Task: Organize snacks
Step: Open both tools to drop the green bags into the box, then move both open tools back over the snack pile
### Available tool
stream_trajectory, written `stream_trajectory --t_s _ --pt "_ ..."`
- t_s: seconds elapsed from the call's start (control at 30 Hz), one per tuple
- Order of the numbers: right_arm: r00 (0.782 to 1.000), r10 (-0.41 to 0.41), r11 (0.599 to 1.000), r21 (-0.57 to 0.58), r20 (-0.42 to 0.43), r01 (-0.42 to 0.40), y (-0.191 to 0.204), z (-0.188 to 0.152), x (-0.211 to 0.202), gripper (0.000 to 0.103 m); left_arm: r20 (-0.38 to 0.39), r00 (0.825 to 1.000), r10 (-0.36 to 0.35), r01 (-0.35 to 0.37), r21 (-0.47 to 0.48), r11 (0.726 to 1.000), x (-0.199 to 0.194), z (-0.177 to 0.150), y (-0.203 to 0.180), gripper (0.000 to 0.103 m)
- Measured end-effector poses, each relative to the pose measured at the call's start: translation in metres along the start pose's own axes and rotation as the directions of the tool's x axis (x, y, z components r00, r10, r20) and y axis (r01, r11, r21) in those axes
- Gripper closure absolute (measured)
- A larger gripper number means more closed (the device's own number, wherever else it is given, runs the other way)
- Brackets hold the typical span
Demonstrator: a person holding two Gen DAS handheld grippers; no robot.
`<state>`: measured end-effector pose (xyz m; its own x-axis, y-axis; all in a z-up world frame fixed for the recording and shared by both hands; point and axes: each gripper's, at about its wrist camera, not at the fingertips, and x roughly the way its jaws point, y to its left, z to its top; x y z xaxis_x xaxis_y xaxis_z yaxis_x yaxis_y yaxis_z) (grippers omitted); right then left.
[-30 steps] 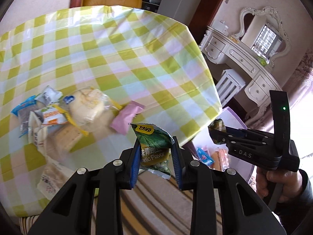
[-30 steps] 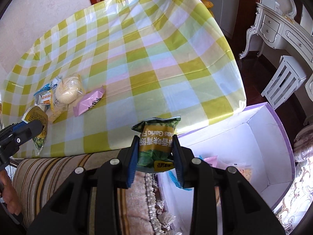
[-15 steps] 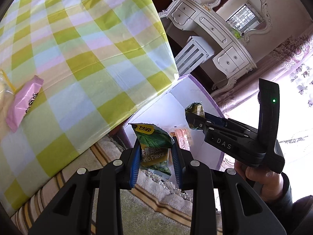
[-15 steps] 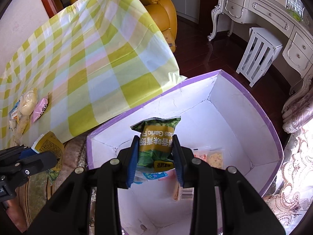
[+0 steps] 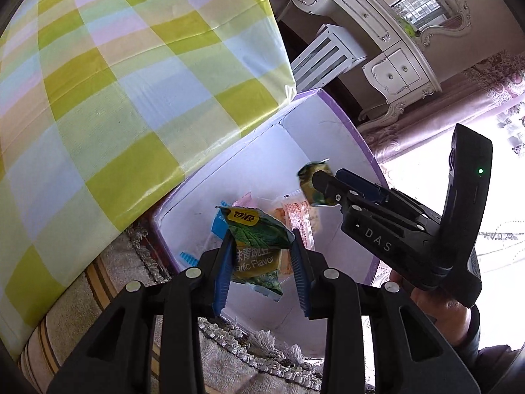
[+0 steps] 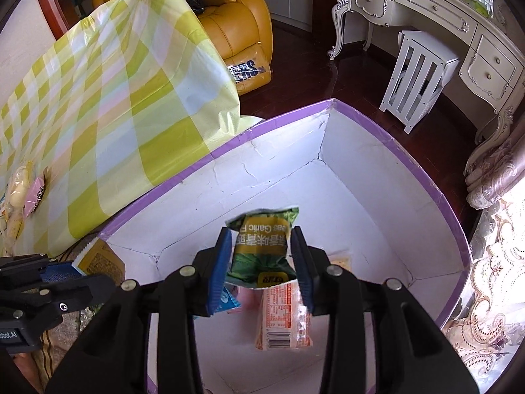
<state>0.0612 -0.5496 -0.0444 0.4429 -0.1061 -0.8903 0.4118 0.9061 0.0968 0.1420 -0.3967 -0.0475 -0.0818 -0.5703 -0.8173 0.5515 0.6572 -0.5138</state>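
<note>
My left gripper (image 5: pixel 261 271) is shut on a green garlic-pea snack packet (image 5: pixel 257 249) and holds it over the near end of the white box with a purple rim (image 5: pixel 347 124). My right gripper (image 6: pixel 261 264) is shut on a second green pea packet (image 6: pixel 262 246), held above the inside of the same box (image 6: pixel 387 138). The right gripper also shows in the left wrist view (image 5: pixel 323 185), over the box. The left gripper shows at the left edge of the right wrist view (image 6: pixel 62 271). Several snack packets (image 6: pixel 282 318) lie on the box floor.
The table with a yellow-green checked cloth (image 5: pixel 131 82) stands left of the box; a bun and a pink packet (image 6: pixel 34 192) lie on it. A fringed striped sofa cover (image 5: pixel 98 312) lies below. A white dresser (image 6: pixel 459 26), white stool (image 6: pixel 420 78) and orange armchair (image 6: pixel 236 23) stand beyond.
Both grippers have moved from the table to over the box and lower into it, each still holding its green packet.
</note>
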Motion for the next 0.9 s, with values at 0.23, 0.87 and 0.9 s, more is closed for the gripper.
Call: stream_trajectory --t_s 0.23,0.87,0.9 --pt "1.0 0.0 1.0 0.02 0.011 0.0 0.004 0.003 -0.002 0.031 0.047 0.999 0.001 -0.001 -0.01 1.0 -0.012 -0.004 0.004 0.048" --pt "0.991 0.118 0.993 -0.009 0.07 -0.118 0.103 0.009 -0.039 0.026 0.295 0.937 0.19 -0.167 -0.1 0.981 -0.108 -0.05 0.052 0.047" --pt "0.99 0.125 0.992 -0.02 0.072 -0.124 0.111 0.01 -0.042 0.026 0.308 0.93 0.202 -0.175 -0.113 0.978 -0.114 -0.054 0.057 0.047"
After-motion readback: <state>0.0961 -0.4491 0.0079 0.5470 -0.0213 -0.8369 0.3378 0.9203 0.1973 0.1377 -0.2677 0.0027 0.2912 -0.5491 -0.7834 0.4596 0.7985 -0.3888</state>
